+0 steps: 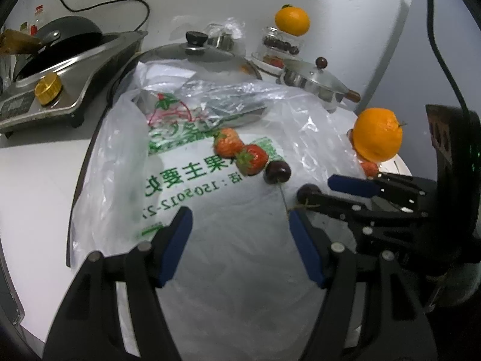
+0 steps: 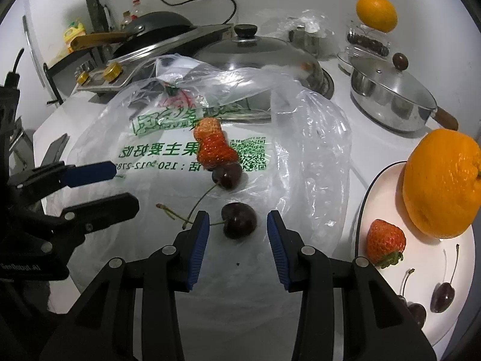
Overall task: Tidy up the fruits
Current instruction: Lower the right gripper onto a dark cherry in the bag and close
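A clear plastic bag with green print lies spread on the white counter. On it are two strawberries, a dark cherry just below them, and a second cherry. My right gripper is open, its blue pads either side of that second cherry with gaps showing. My left gripper is open over bare bag, short of the strawberries and the cherry. To the right, a white plate holds an orange, a strawberry and cherries.
At the back stand an induction cooker with a black wok, a domed pot lid, a steel pan with a wooden handle, and a glass jar topped by another orange. A cable hangs at the right.
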`<action>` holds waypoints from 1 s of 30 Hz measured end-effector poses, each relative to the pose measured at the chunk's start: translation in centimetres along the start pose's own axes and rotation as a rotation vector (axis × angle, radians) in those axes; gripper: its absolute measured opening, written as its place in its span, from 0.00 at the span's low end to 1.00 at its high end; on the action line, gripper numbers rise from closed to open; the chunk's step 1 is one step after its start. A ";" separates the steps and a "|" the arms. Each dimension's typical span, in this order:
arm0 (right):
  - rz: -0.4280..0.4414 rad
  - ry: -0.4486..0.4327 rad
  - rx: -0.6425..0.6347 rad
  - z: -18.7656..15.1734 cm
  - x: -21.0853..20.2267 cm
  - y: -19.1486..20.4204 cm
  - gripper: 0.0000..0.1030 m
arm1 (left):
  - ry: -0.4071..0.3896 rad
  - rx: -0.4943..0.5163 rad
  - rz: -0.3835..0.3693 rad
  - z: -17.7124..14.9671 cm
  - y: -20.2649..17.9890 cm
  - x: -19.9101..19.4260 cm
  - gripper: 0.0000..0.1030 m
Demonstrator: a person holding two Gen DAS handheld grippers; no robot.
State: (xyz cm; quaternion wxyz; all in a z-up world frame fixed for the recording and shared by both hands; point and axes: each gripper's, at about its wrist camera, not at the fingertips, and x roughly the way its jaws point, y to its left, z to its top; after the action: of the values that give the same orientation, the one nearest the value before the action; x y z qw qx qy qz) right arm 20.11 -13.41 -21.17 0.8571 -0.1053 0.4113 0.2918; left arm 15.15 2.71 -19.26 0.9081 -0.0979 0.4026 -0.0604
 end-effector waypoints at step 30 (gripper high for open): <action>0.021 0.024 0.042 0.4 2.0 -0.1 0.28 | 0.003 0.007 0.012 0.1 0.1 0.3 0.67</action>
State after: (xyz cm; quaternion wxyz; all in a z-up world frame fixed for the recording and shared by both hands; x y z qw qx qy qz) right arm 21.38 -12.46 -22.49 0.8510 -0.0864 0.4288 0.2907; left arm 15.47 2.72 -19.45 0.9082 -0.0923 0.4043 -0.0565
